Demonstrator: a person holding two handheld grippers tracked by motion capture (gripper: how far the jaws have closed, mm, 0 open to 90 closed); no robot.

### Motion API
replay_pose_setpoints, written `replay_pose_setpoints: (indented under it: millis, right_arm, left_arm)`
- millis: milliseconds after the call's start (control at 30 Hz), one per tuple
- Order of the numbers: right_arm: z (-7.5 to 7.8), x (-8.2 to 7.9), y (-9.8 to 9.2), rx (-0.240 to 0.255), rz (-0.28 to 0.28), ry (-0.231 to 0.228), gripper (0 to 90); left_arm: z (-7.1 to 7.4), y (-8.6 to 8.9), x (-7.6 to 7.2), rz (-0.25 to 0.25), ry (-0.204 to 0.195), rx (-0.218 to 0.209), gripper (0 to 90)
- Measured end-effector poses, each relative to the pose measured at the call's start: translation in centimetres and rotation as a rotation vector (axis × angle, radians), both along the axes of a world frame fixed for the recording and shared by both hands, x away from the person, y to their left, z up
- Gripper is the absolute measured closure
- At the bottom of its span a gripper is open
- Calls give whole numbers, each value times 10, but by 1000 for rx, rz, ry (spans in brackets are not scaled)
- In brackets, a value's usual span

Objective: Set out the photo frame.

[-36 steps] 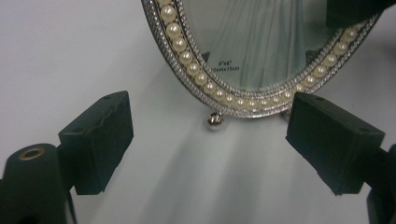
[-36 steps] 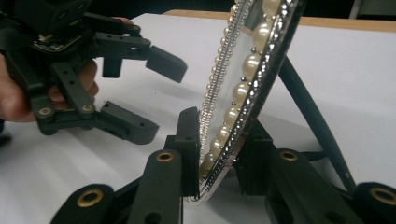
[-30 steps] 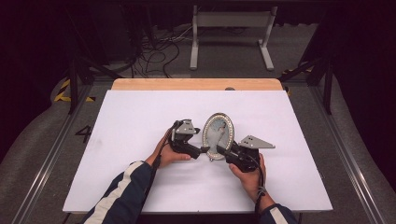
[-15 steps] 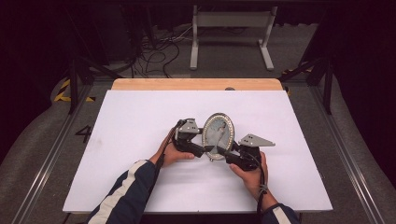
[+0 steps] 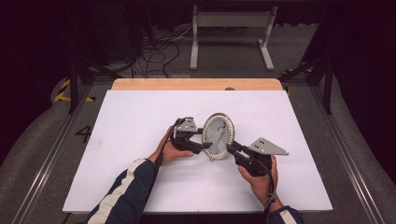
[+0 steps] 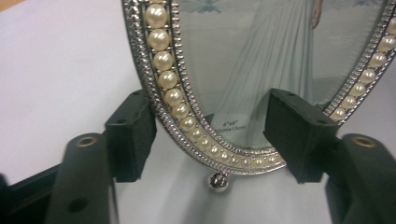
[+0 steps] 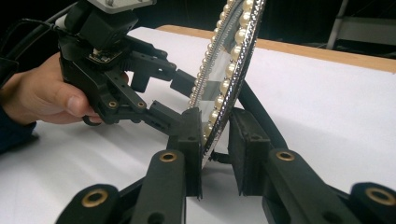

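An oval picture frame (image 5: 217,135) with a silver rim and a ring of pearls stands upright near the middle of the white table (image 5: 140,116). My left gripper (image 5: 203,138) reaches it from the left. In the left gripper view its jaws (image 6: 210,130) have just been closing with the frame's (image 6: 261,56) lower end between them. One pad (image 6: 135,135) touches the rim and the other stands in front of the glass. My right gripper (image 5: 229,147) comes from the lower right. In the right gripper view it (image 7: 217,140) is shut across the frame's thin edge (image 7: 229,56). The left gripper (image 7: 183,102) sits beyond.
A small silver ball foot (image 6: 217,182) hangs under the frame. A black stand strut (image 7: 254,105) runs behind the frame. A wooden strip (image 5: 196,84) edges the table's far side. Beyond it are a grey metal stand (image 5: 231,28) and floor cables (image 5: 154,51).
My right gripper has shifted a little to the right and up at the frame's lower edge. The left hand and the frame have kept their place.
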State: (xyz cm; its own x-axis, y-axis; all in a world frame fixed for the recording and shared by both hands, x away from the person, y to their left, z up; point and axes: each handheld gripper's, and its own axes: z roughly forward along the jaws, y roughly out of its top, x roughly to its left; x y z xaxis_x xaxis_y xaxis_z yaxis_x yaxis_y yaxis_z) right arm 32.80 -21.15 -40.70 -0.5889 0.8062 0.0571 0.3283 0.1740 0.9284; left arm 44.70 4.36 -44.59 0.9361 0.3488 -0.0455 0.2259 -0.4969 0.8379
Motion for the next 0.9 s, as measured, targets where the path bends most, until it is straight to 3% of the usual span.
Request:
replay_pose_setpoints:
  millis: [300,600,767,900]
  right_arm:
    - [-1,7,-1,32,-12,23,779]
    - [-2,13,0,43,-22,30,788]
    - [-2,15,0,48,-17,34,788]
    - [-1,15,1,34,-19,28,783]
  left_arm:
    - [3,6,-6,8,12,36,416]
    - [6,14,-17,27,-6,74,435]
    - [6,16,-19,28,-1,71,435]
    - [7,15,-18,60,-12,37,407]
